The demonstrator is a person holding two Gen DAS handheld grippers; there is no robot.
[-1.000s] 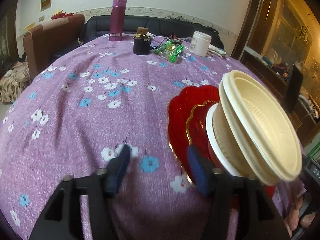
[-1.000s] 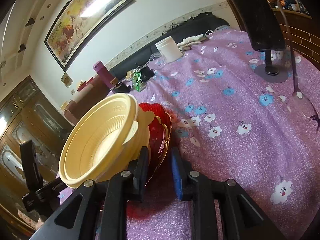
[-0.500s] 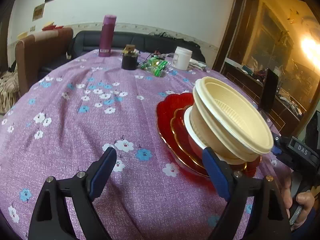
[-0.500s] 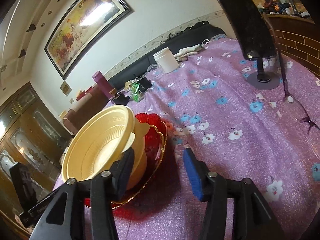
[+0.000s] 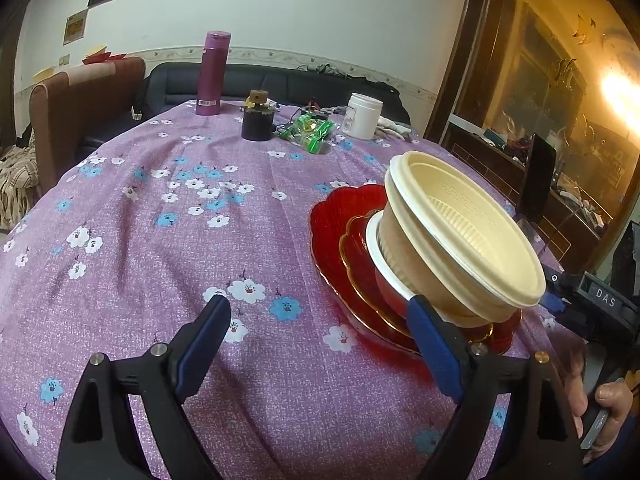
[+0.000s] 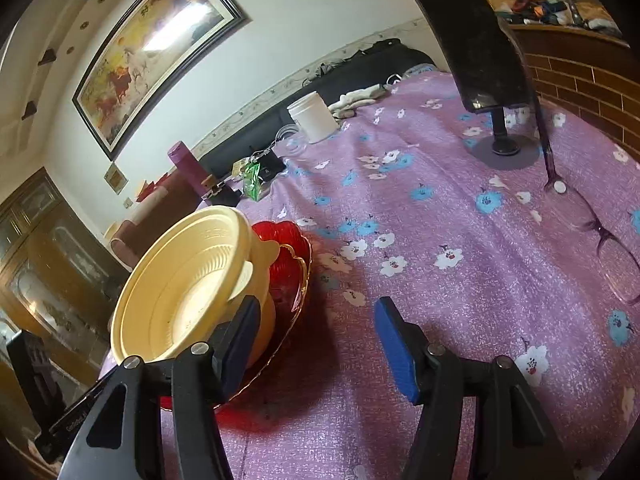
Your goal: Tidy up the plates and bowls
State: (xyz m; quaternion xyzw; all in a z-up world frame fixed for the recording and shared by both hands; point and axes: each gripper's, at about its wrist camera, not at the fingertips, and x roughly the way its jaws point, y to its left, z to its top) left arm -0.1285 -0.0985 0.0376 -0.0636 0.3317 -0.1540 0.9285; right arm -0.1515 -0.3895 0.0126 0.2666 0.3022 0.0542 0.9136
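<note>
A stack of cream plastic bowls (image 5: 460, 236) sits on a white-rimmed red bowl, on red plates (image 5: 340, 232) with gold edges, on the purple flowered tablecloth (image 5: 160, 240). The stack also shows in the right wrist view, bowls (image 6: 184, 288) over red plates (image 6: 288, 256). My left gripper (image 5: 316, 316) is open and empty, its right finger beside the stack. My right gripper (image 6: 316, 320) is open and empty, its left finger next to the bowls.
At the far side stand a purple flask (image 5: 214, 74), a dark pot (image 5: 258, 122), a green packet (image 5: 310, 130) and a white jar (image 5: 362, 116). A phone on a stand (image 6: 486, 64) and glasses (image 6: 604, 236) lie to the right.
Both grippers opened wide and drew back from the stack. The right gripper let go of the red plates. The stack now rests on the cloth.
</note>
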